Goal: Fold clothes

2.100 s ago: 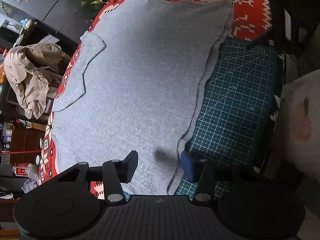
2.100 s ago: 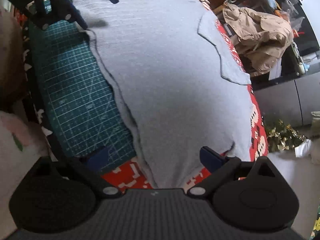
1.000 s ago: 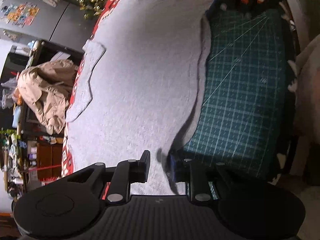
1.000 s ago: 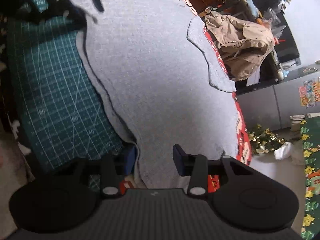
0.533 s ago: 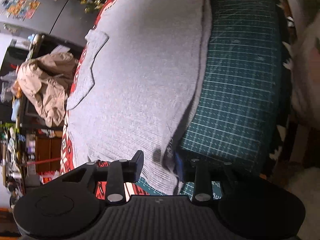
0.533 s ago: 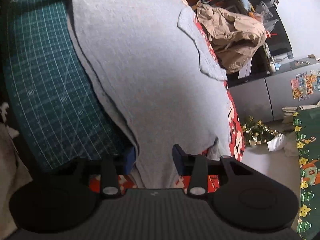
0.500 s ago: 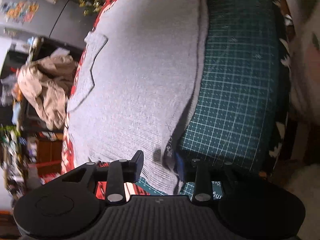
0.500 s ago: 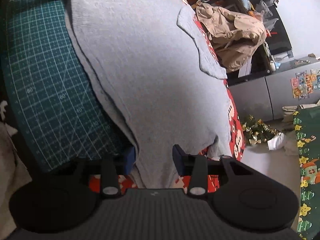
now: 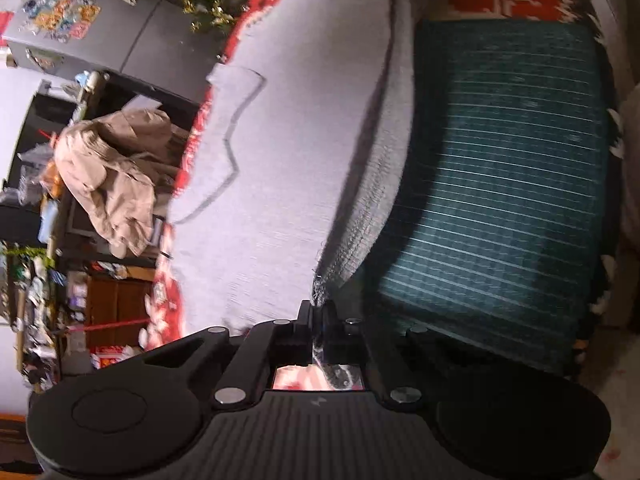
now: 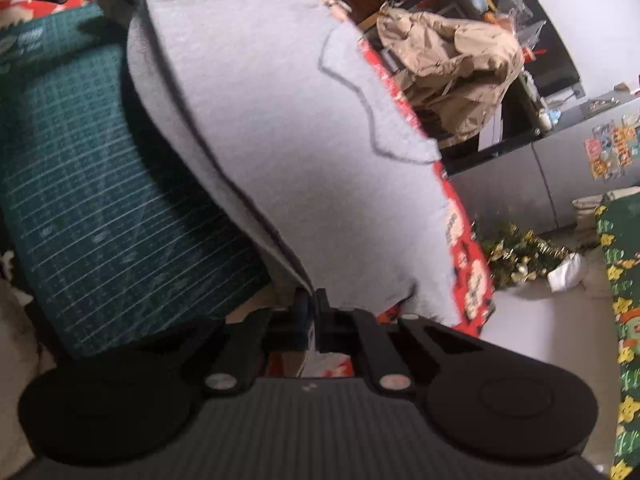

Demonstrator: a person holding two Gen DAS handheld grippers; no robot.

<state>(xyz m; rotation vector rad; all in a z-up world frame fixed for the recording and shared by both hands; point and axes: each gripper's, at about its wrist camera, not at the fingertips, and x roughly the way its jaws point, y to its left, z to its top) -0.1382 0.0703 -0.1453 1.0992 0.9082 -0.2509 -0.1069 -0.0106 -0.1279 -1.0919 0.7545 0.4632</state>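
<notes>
Left wrist view: our left gripper [image 9: 317, 312], jaws apart a second ago, now pinches the grey garment [image 9: 288, 152] edge at lower centre.

Right wrist view: our right gripper [image 10: 313, 300] likewise clamps its edge; we judge the fold ready to begin.

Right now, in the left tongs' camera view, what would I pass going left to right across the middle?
Beige jacket → red patterned cloth → grey shirt → green cutting mat.
</notes>
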